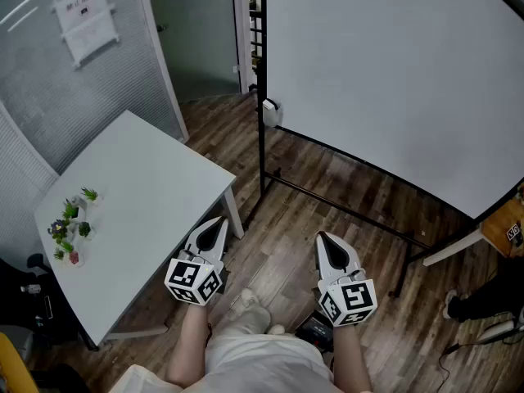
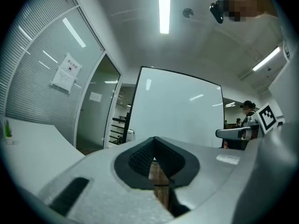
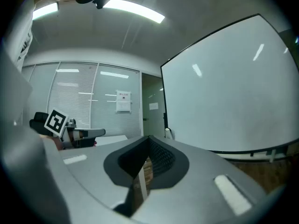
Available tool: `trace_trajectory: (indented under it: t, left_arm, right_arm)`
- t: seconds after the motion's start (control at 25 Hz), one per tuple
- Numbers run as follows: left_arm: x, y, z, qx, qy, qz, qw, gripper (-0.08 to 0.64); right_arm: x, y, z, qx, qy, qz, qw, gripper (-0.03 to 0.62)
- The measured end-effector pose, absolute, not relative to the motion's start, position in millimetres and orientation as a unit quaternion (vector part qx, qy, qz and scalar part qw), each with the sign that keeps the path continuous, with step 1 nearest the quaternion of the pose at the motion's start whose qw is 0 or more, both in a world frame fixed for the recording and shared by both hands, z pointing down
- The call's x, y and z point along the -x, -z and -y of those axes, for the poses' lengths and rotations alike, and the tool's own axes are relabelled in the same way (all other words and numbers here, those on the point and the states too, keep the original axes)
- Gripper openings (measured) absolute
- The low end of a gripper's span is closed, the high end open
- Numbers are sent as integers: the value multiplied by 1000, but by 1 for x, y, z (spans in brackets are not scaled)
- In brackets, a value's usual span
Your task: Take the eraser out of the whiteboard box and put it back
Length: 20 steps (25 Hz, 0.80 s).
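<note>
Wooden floor (image 1: 278, 260), whiteboard (image 1: 393, 80) up ahead, white bench (image 1: 147, 195) off to the left.
Left gripper (image 1: 218, 222) and right gripper (image 1: 322, 237) hover level above the floor, each with its jaws pressed together.

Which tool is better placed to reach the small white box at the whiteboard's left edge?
Right, narrowly. Both tools are shut and empty, but the right tool has open floor toward the box, while the left tool sits beside the table corner.
</note>
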<state>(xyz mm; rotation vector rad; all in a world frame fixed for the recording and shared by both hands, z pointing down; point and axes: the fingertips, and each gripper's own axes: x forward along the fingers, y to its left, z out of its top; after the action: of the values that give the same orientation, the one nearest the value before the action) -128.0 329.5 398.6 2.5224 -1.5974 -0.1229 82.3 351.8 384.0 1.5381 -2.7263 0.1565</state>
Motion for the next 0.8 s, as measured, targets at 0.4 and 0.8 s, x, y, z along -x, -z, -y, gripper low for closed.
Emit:
trace_trajectory:
  t: [0.4,0.8]
  left_arm:
    - [134,-395,-347,-840,42,537,64,5]
    - [109,-407,-345,-858,22,501,108,393]
  right_arm:
    - [-73,-397,-368,-501,-88,861,-9,12]
    - [-62,-411,-362,-474,-108,874,17,328]
